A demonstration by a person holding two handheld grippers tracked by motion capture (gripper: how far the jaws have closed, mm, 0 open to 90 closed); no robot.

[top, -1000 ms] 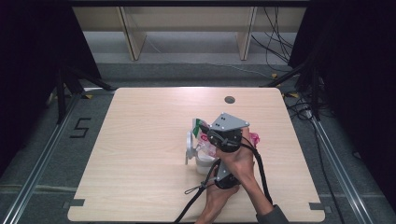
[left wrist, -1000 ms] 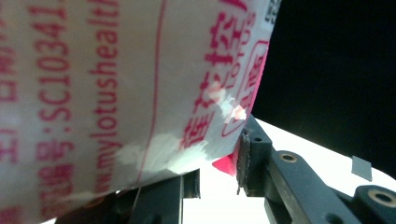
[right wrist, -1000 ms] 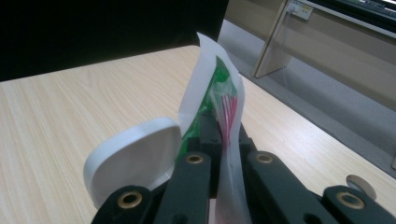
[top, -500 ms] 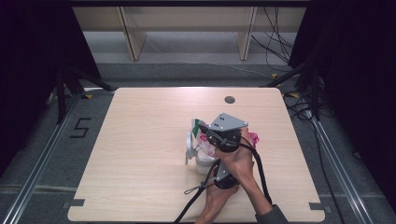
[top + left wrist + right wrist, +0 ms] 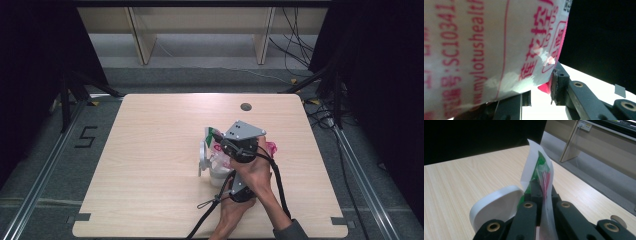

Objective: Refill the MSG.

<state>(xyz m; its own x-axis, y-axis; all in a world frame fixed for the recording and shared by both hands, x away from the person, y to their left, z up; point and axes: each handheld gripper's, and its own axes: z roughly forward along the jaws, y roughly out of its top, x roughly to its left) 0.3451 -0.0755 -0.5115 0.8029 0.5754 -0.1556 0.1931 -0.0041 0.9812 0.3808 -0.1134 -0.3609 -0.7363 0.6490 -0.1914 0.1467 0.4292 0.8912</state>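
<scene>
Both hand-held grippers pinch the packet mid-table, edges well apart.

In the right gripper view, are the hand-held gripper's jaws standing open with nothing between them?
No, the right hand-held gripper is clamped shut on the packet's thin edge.

- The right gripper had its two black jaws clamped tight on a packet, the thin plastic pinched flat between them.
- The packet stood up from the jaws, white on its outer face, green and red on the inner, its top corner curling to a point.
- A white lid lay just left of the jaws.
- Pale wooden table beneath, grey floor beyond.
</scene>
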